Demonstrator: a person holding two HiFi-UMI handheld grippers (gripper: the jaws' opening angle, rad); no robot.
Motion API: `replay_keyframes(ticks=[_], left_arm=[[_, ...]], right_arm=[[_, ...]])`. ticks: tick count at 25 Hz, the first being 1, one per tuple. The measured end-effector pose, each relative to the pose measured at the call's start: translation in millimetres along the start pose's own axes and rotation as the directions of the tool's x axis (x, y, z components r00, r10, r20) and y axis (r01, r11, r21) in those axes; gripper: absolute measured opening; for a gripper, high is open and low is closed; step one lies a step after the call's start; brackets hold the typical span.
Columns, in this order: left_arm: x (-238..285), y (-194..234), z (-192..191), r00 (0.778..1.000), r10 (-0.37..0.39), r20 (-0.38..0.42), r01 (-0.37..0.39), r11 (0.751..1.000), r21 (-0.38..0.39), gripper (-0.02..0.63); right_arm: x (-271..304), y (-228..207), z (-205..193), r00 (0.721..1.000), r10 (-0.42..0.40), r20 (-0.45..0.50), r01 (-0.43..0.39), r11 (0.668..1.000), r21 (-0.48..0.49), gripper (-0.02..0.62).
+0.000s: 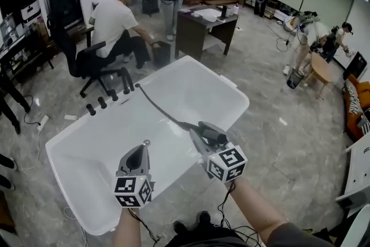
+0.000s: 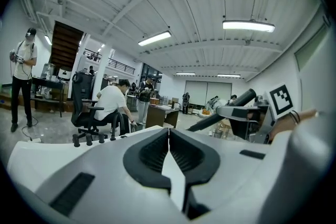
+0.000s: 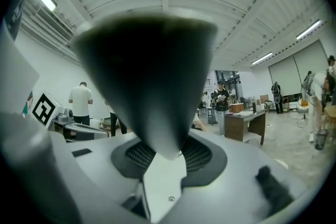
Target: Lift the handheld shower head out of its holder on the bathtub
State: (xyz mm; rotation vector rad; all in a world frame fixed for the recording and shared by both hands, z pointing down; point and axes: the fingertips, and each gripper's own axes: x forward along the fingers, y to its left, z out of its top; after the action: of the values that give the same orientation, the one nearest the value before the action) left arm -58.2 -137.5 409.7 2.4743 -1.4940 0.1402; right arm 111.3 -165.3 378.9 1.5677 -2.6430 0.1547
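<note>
Over bathtub [image 1: 58, 153], right claw [image 1: 196, 131] gripping shower head [image 3: 149, 76], hose [image 1: 156, 104] trailing; left claw [image 1: 144, 144] hovering alongside, jaws pressing together, empty.

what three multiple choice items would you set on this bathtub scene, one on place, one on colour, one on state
1. Where is the black cone-shaped handheld shower head? A in a holder on the rim; B in the right hand-held gripper; C on the floor.
2. What colour is the smooth rounded bathtub? A white; B blue; C black.
3. How do the left hand-held gripper's jaws stand? A wide apart; B together, empty; C shut on the hose.
B: its jaws clamp the head above the tub. A: rim and basin are white. B: the pads meet with nothing between.
</note>
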Motion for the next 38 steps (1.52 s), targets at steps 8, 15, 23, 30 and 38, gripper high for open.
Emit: replay_keyframes(ticks=[8,15,23,30,38], left_arm=[[-21,-35,-18,0.999,0.027,-0.028,-0.028,1.0,-0.013,0.015],[-61,-79,-34,0.998,0.063,-0.02,-0.064,0.998,-0.03,0.015],[-109,-154,-47,0.998,0.051,-0.021,-0.052,0.998,-0.025,0.015],[-146,-204,-65,0.999,0.025,-0.035,-0.026,0.999,-0.033,0.015],[-169,-226,-80,0.998,0.026,-0.055,-0.028,0.999,-0.037,0.015]], right_arm=[[-60,-5,-16,1.0,0.009,-0.01,-0.009,1.0,0.029,0.143],[-123,3,-30,0.999,0.033,-0.002,-0.033,0.999,0.019,0.143],[-205,18,-30,0.998,0.064,0.007,-0.064,0.998,-0.005,0.143],[-257,35,-41,0.997,0.076,0.001,-0.076,0.997,0.018,0.143],[-277,46,-68,0.997,0.064,-0.044,-0.061,0.996,0.06,0.143]])
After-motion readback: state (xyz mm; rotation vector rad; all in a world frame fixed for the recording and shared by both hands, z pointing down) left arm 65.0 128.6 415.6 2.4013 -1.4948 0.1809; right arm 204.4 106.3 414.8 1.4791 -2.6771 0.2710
